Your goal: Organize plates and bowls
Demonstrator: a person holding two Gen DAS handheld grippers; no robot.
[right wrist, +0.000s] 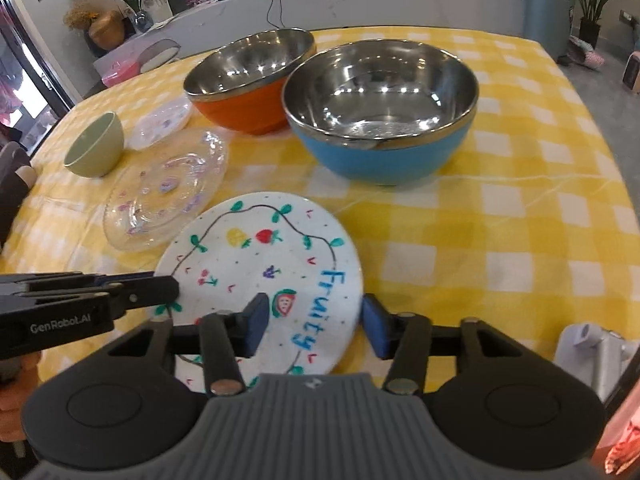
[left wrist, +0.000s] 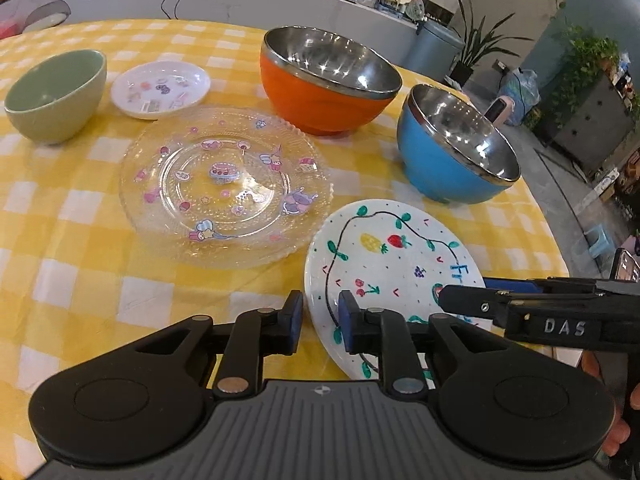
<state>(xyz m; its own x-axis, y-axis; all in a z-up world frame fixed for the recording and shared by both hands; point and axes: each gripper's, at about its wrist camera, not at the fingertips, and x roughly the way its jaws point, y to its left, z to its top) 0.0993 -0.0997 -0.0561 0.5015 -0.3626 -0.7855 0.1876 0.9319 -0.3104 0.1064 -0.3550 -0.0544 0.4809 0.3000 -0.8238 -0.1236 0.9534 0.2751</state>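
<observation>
Round table under yellow-and-white checked cloth [left wrist: 72,240]. White round plate with hand-drawn fruit and blue "Fruity" lettering [right wrist: 256,264] lay flat at table's 6 o'clock edge. Left gripper [left wrist: 320,312] straddled plate's left rim, jaws narrow, pads apart from rim, nothing gripped. Right gripper [right wrist: 314,322] over plate's near-right rim, jaws half wide, nothing gripped. Clear glass plate with cartoon stickers [left wrist: 226,188] at plate's 10 o'clock. Blue steel-lined bowl [left wrist: 452,152] at 1 o'clock; orange steel-lined bowl [left wrist: 324,80] at 12. Pale green ceramic bowl [left wrist: 54,96] and small white saucer [left wrist: 160,88] beyond glass plate.
</observation>
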